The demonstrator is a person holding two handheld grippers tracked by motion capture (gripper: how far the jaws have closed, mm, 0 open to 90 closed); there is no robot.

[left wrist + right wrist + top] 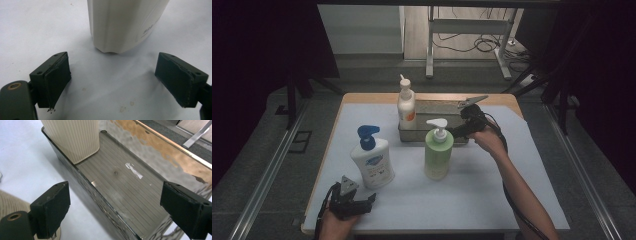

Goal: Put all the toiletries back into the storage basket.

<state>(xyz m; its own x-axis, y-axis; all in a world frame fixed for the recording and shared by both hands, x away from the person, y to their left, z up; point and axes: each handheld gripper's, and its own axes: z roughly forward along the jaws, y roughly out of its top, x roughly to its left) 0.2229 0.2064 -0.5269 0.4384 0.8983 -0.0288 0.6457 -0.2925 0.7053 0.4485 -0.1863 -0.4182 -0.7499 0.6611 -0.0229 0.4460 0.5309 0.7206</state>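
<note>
A white bottle with a blue pump (372, 160) stands at the front left of the pale mat. My left gripper (354, 196) lies just in front of it, open, and the bottle's base (125, 22) sits a little beyond the gripper's (117, 82) empty jaws. A green bottle with a white pump (438, 152) stands mid-table. Behind it a metal tray (432, 106) holds a white bottle with an orange label (406, 107) at its left end. My right gripper (460, 129) hovers over the tray's right end, open (118, 207) and empty, above the bare tray floor (125, 187) and the ribbed white bottle (72, 137).
The mat covers a wooden table whose far edge (377, 96) shows behind the tray. A ribbed bottle side (10, 202) edges into the right gripper view at lower left. A cable (512, 200) trails along the right forearm. Table legs and cords stand on the floor beyond.
</note>
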